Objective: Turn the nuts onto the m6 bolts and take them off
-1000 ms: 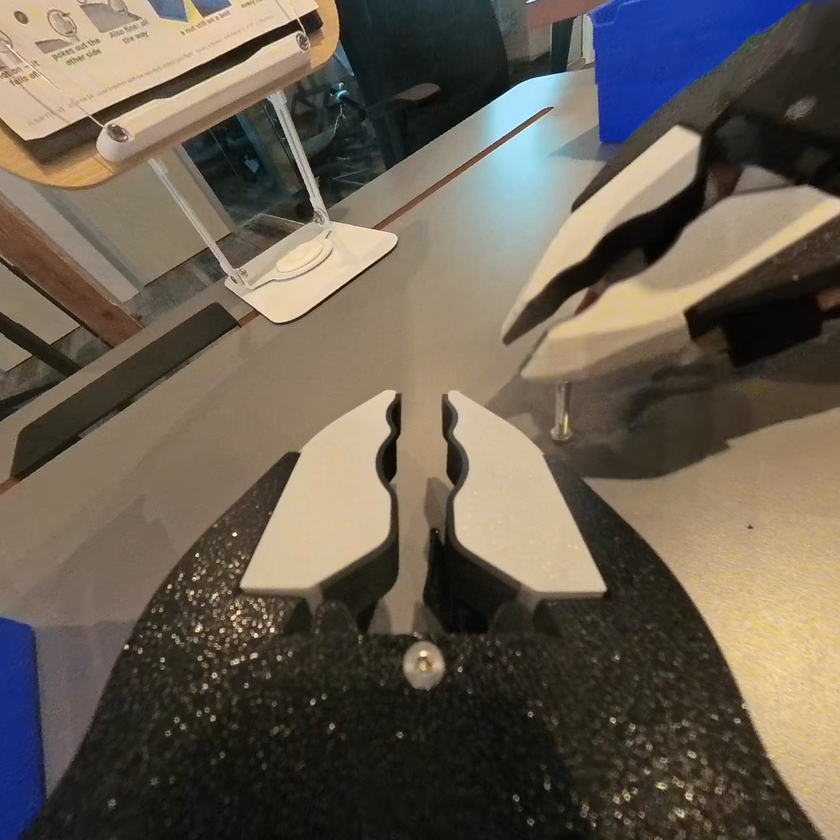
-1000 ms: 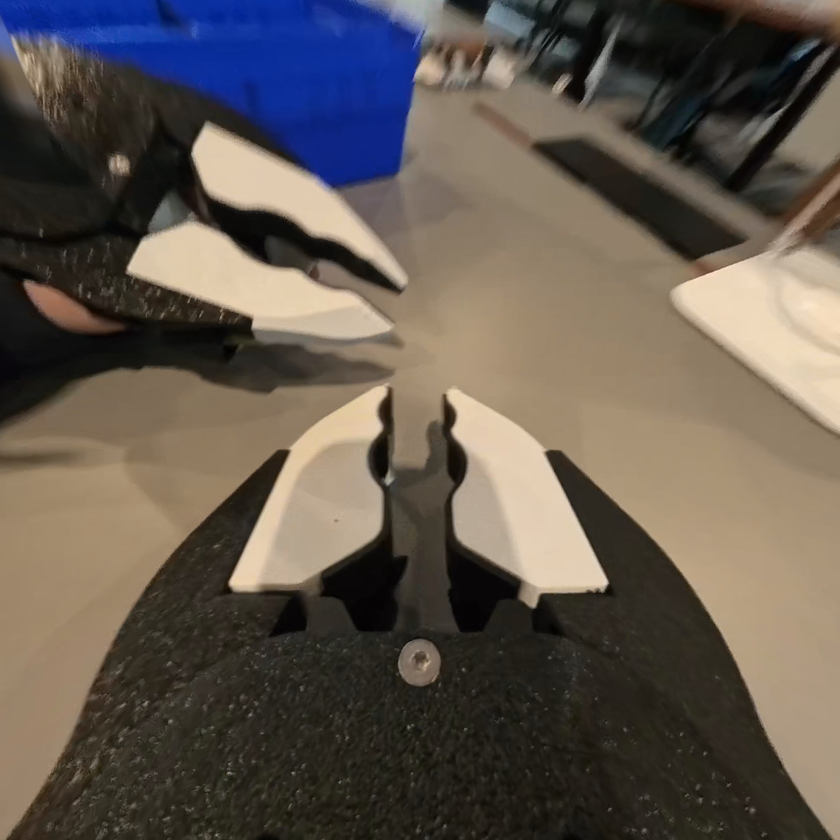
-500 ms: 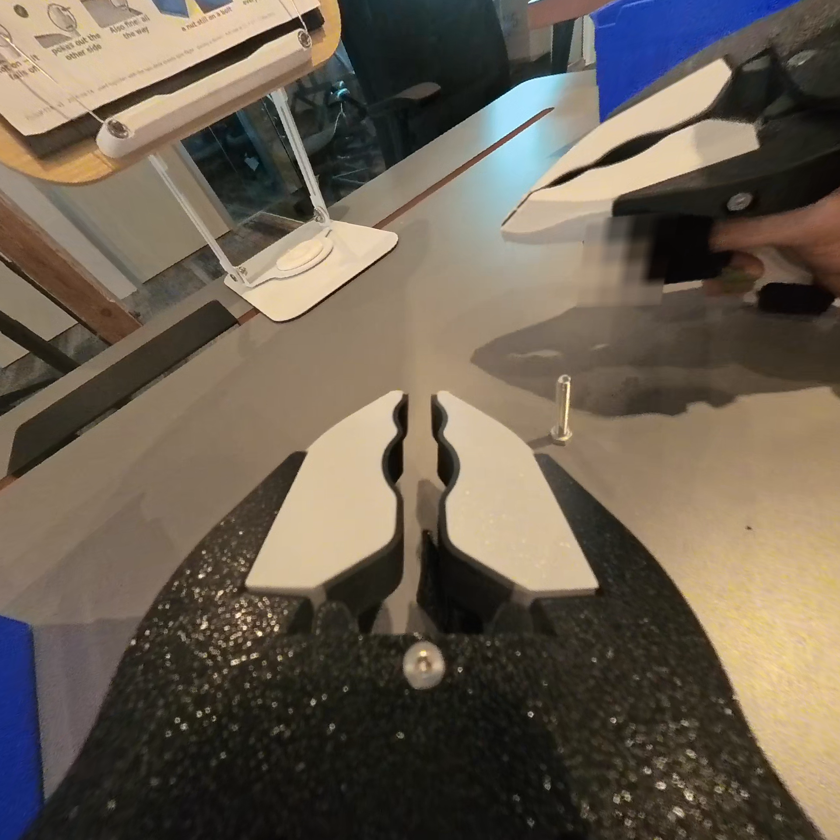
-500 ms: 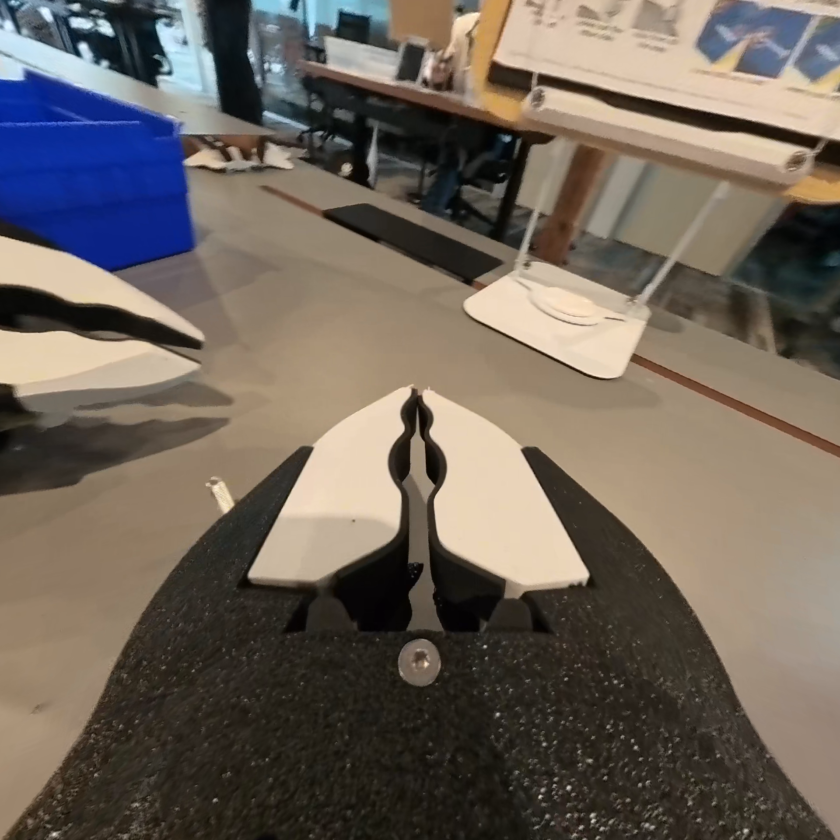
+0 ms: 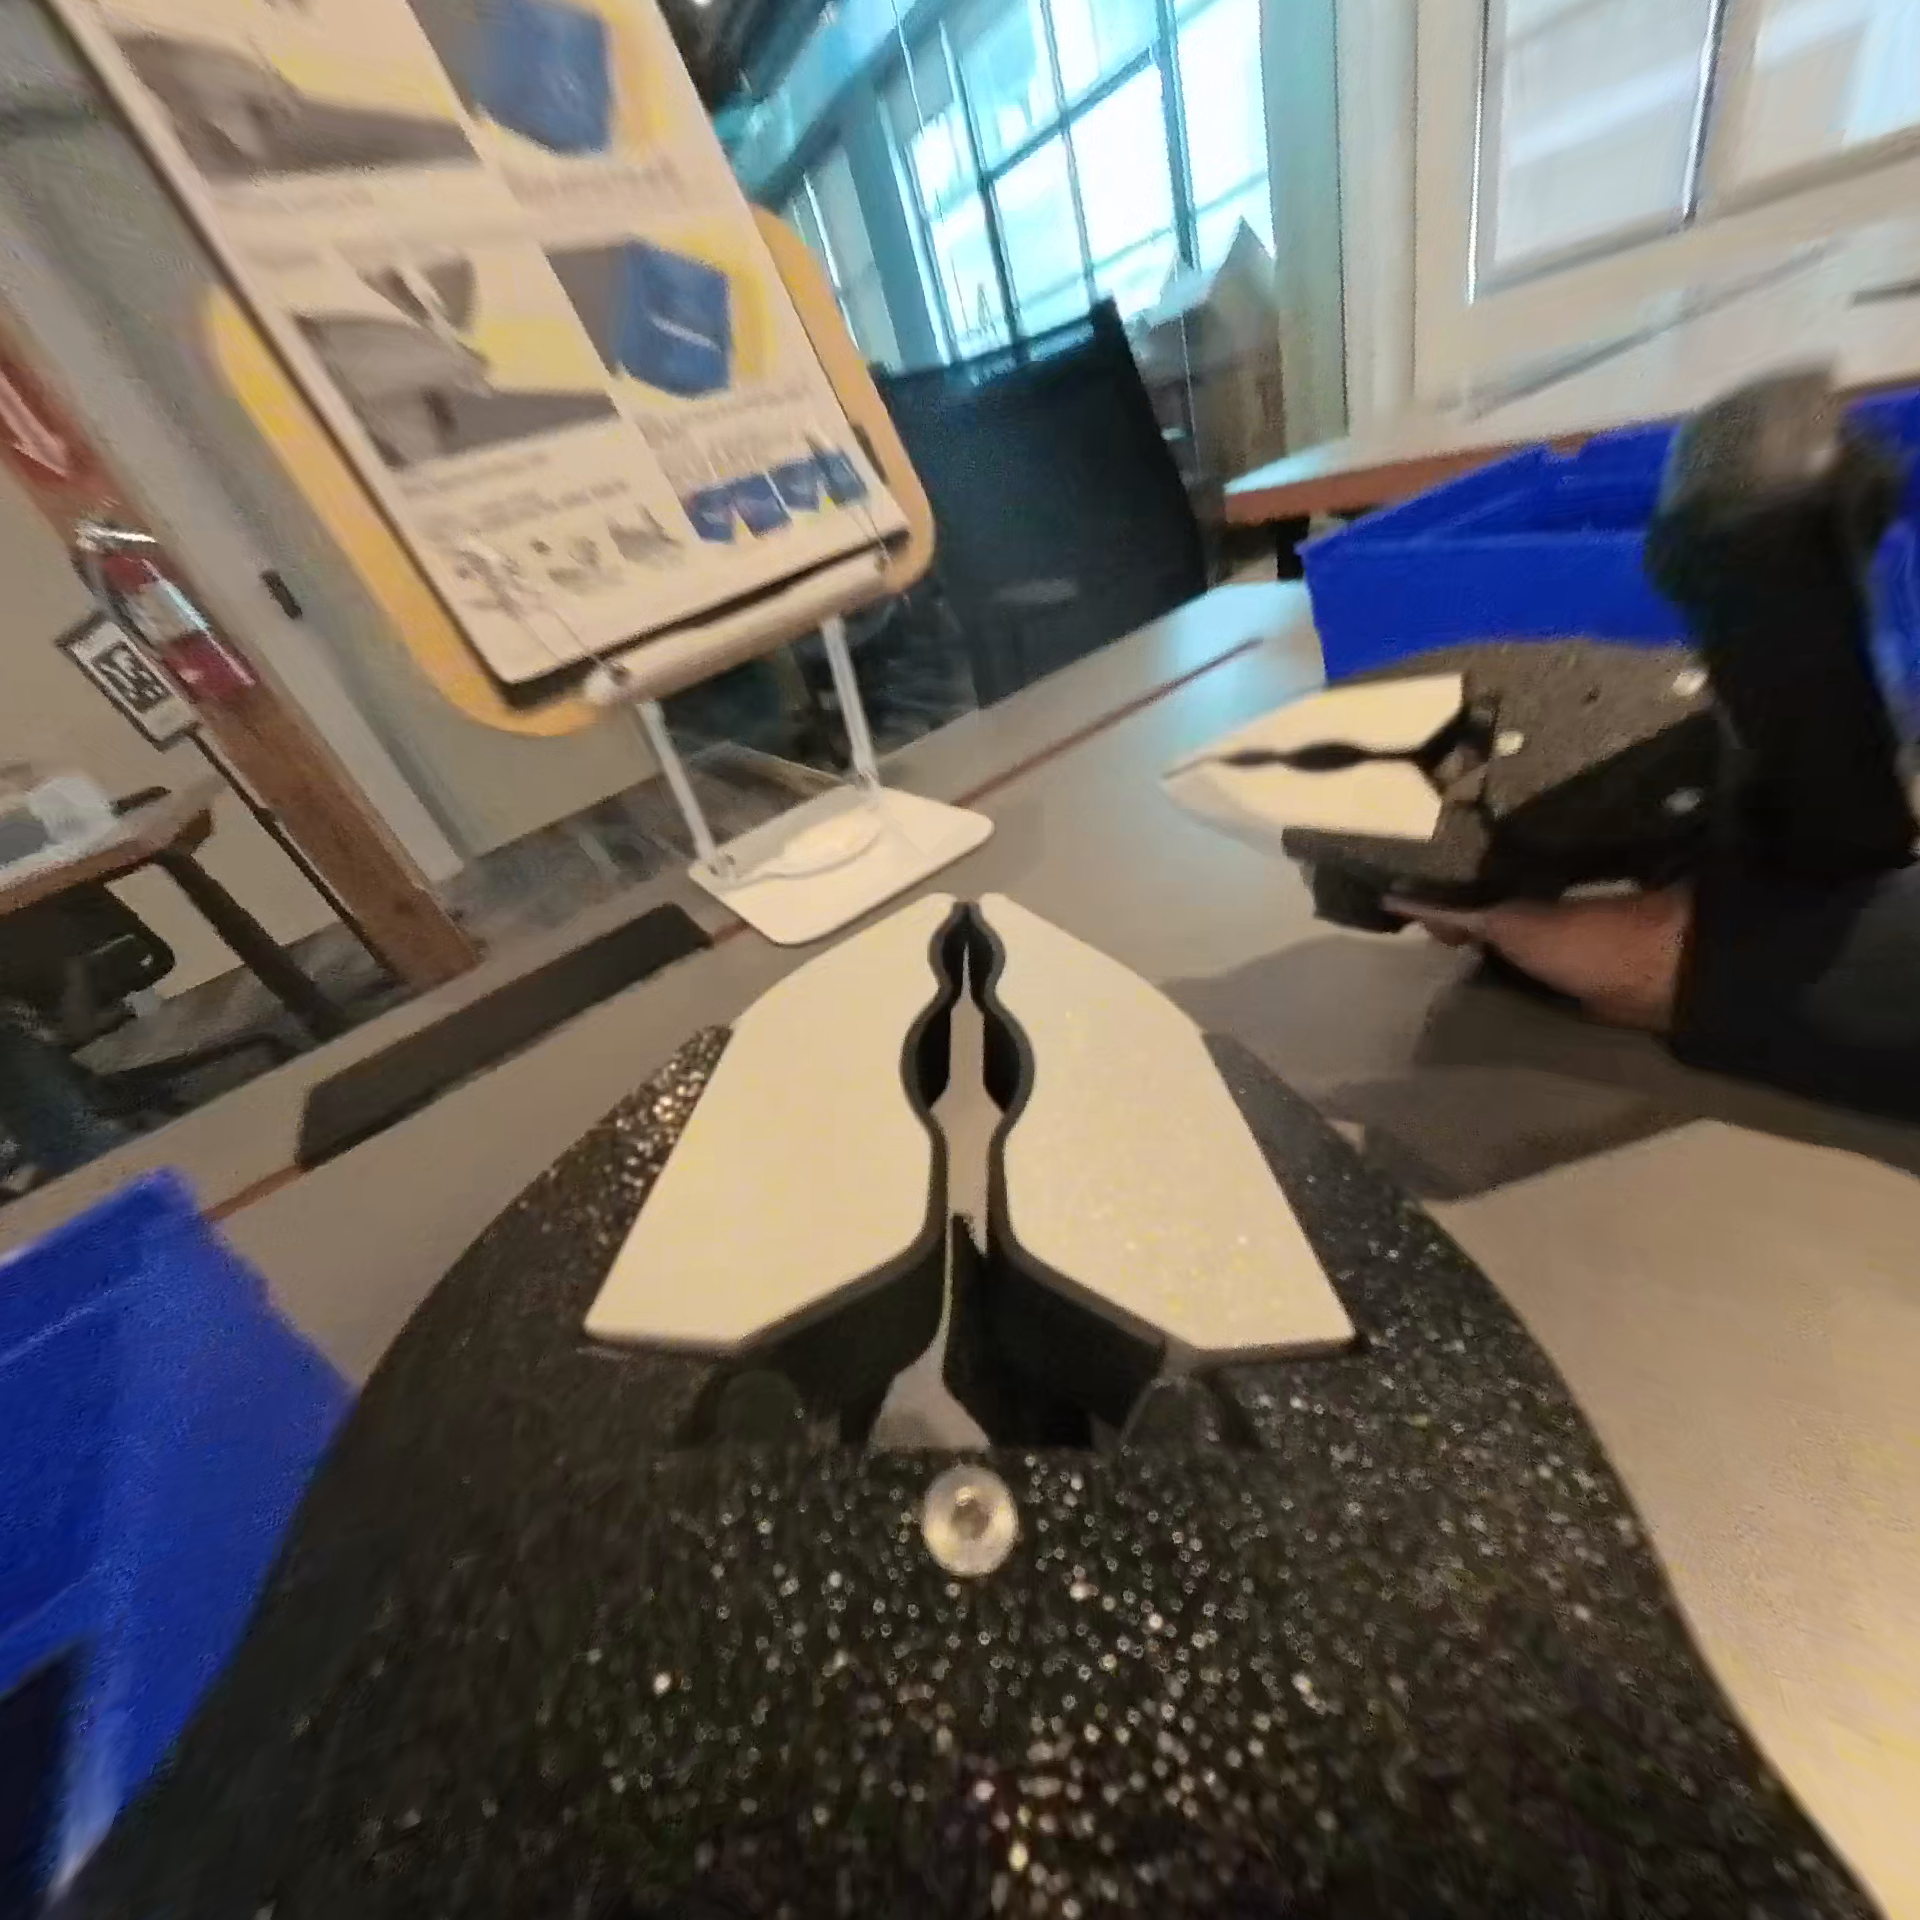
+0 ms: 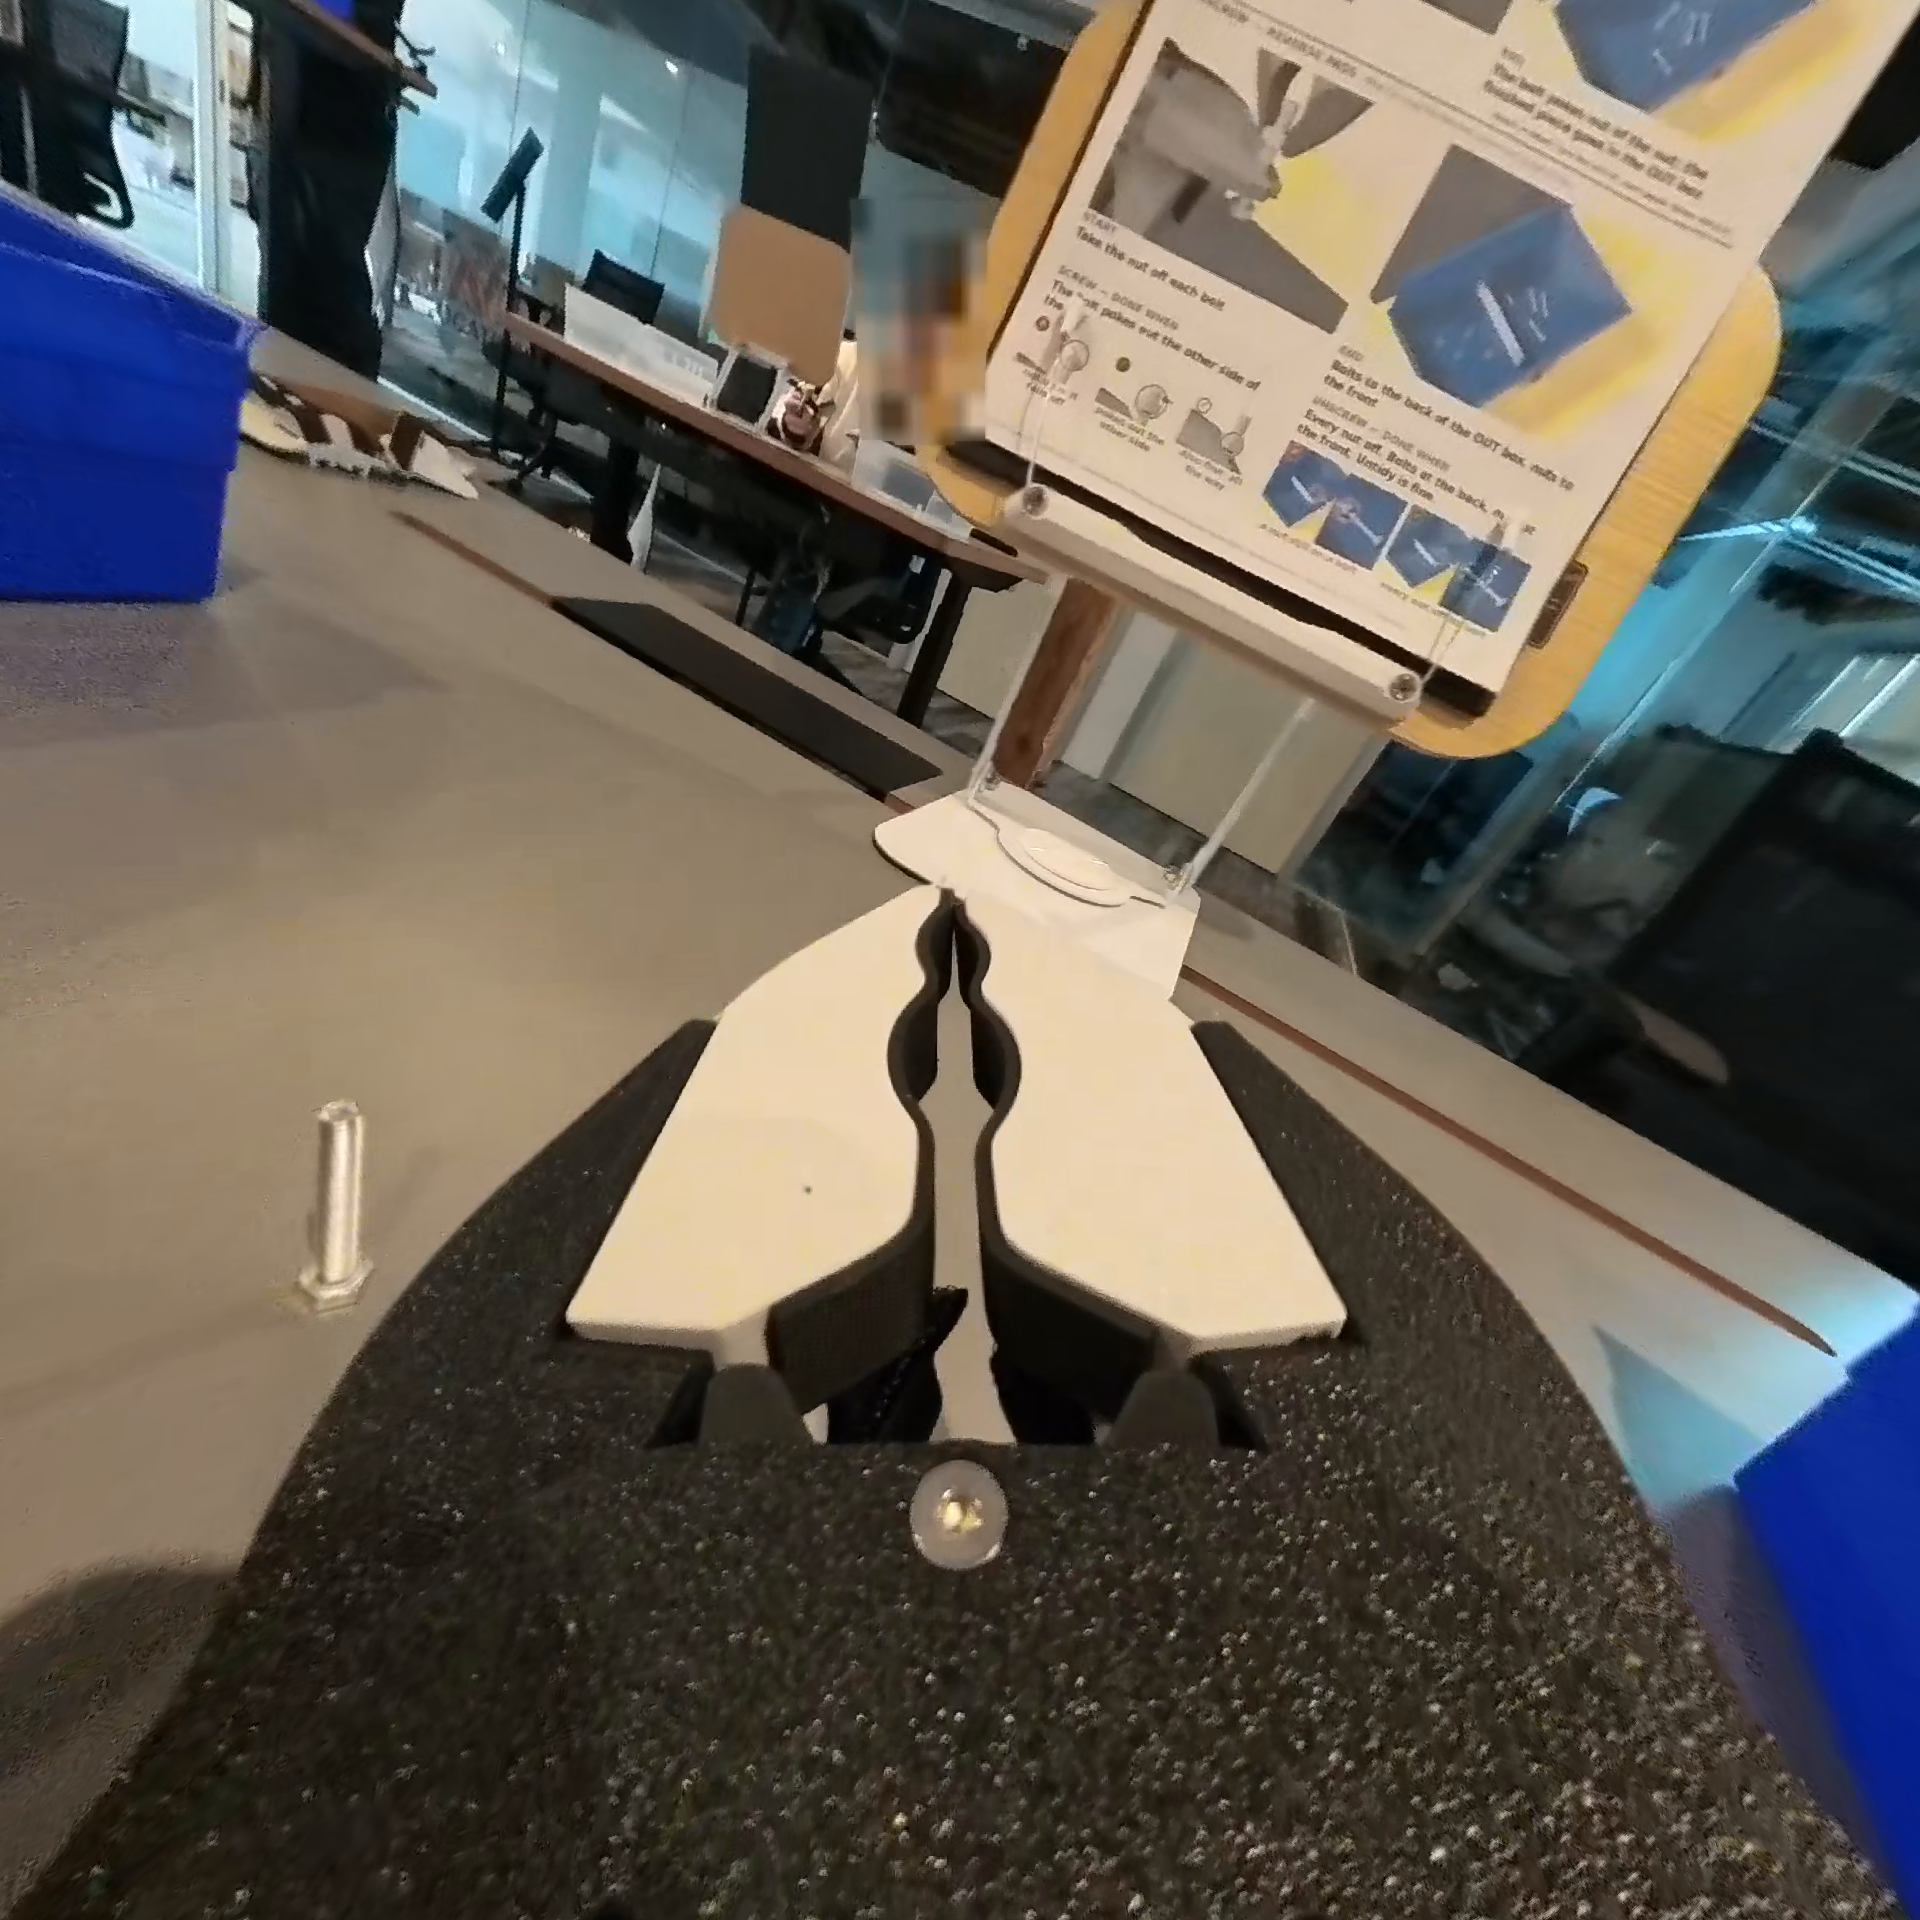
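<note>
both grippers, left (image 5: 968,920) and right (image 6: 948,902), have pinched their jaws together, empty, since earlier; bolt (image 6: 335,1216) stands upright on tabletop (image 6: 416,831).

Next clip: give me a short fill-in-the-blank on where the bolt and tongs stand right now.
1. The bolt stands on its ____, shank up.
2. Both tongs, left and right, are ____, holding nothing.
3. The bolt sits to the ____ of the right tongs.
Missing: head; shut; left

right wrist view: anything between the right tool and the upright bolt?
Nothing: bare grey table separates the shut right tool from the bolt, seen in the right wrist view.
</note>
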